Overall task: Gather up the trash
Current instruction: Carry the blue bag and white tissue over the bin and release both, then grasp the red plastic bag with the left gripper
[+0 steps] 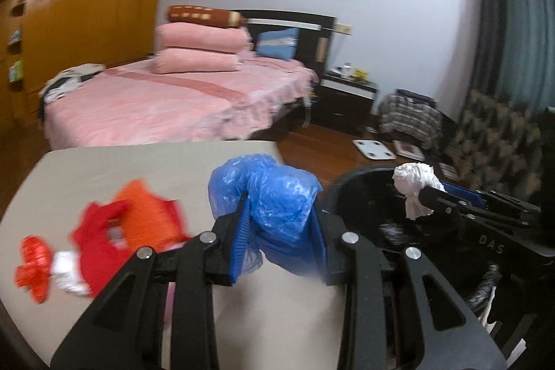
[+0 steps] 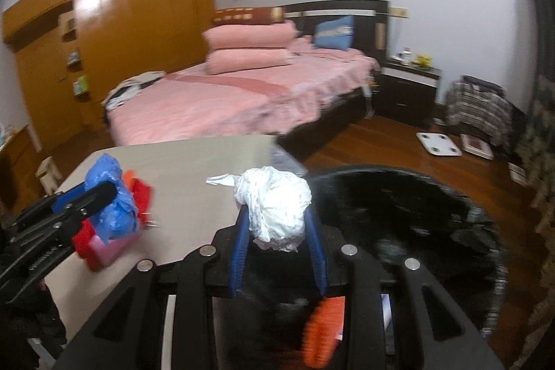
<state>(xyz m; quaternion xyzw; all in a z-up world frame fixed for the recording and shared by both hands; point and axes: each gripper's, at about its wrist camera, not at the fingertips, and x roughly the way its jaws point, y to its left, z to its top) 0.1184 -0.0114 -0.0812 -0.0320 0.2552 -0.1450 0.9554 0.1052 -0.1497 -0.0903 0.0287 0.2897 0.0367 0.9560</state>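
Observation:
My left gripper point(image 1: 279, 196) is shut on a crumpled blue plastic bag point(image 1: 274, 193), held above the beige table point(image 1: 138, 169) near its right edge. My right gripper point(image 2: 275, 210) is shut on a white crumpled paper wad point(image 2: 277, 207), held over the black-lined trash bin point(image 2: 416, 214). In the left wrist view the right gripper point(image 1: 421, 196) with the white wad point(image 1: 416, 186) hangs over the bin point(image 1: 364, 196). In the right wrist view the left gripper point(image 2: 104, 196) and blue bag point(image 2: 114, 207) are at the left. Red and orange wrappers point(image 1: 121, 231) lie on the table.
A small red scrap point(image 1: 33, 262) and a white scrap point(image 1: 66, 269) lie at the table's left. An orange piece point(image 2: 322, 332) lies inside the bin. A pink bed point(image 1: 166, 103), a nightstand point(image 1: 347, 96), a floor scale point(image 1: 373, 148) and a patterned chair point(image 1: 492, 141) stand behind.

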